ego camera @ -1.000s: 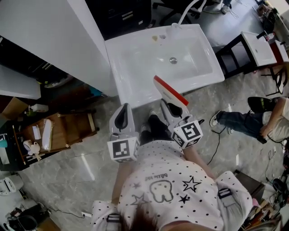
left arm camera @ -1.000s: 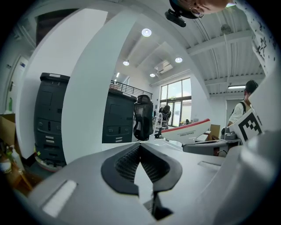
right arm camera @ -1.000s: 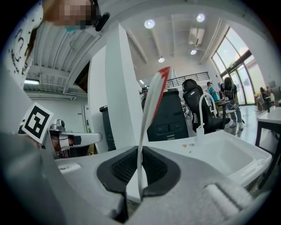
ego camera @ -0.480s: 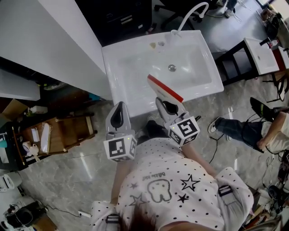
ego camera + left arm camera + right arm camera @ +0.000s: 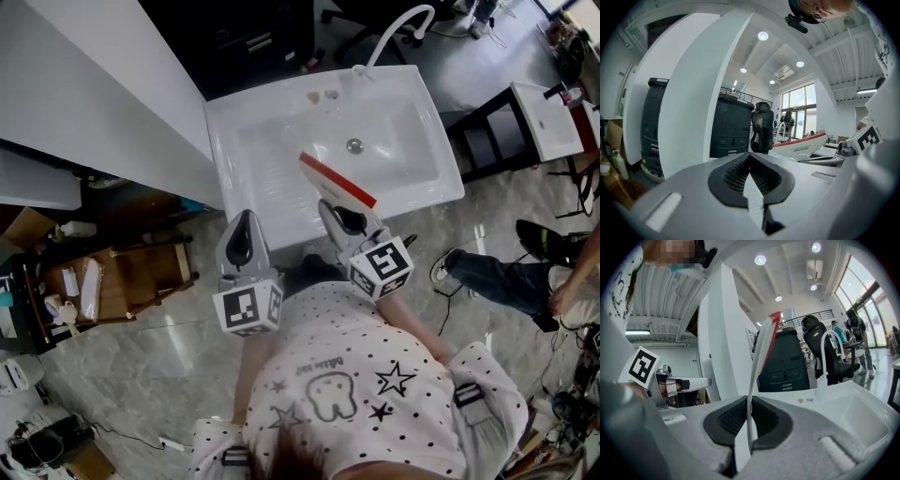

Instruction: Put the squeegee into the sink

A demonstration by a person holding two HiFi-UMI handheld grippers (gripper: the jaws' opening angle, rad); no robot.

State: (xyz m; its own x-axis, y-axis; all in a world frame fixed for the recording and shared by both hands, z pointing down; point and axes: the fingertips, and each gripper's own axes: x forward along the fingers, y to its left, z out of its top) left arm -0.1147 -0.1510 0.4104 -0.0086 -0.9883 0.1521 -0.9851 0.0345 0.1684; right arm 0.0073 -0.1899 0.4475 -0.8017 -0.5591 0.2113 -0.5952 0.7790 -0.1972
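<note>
A white plastic squeegee with a red rubber blade edge (image 5: pixel 339 186) is clamped in the right gripper (image 5: pixel 341 219), whose jaws stand narrow, pressed on the thin flat handle end; in the right gripper view the squeegee shows edge-on as a slim white plate that rises from between the dark ribbed pads (image 5: pixel 733 416) to its red tip. In the head view the tool reaches away from the person towards the white rectangular ceramic sink (image 5: pixel 225 141). The red blade is the far end, and its long axis runs on a slant from upper left to lower right, across the line of the gripper. The blade hangs over the front part of the basin, just inside the near rim and short of the round metal drain (image 5: pixel 354 145). Whether it touches the basin cannot be told. The left gripper (image 5: pixel 244 223) is beside the right one, a little apart and nearer the person. It lies outside the sink's near left corner, over the grey marbled floor (image 5: pixel 178 337). Its jaws are closed together with nothing between them. A curved white faucet (image 5: pixel 401 26) stands at the sink's far edge. The person's white shirt with black stars and dots (image 5: pixel 356 394) fills the bottom of the head view.
</note>
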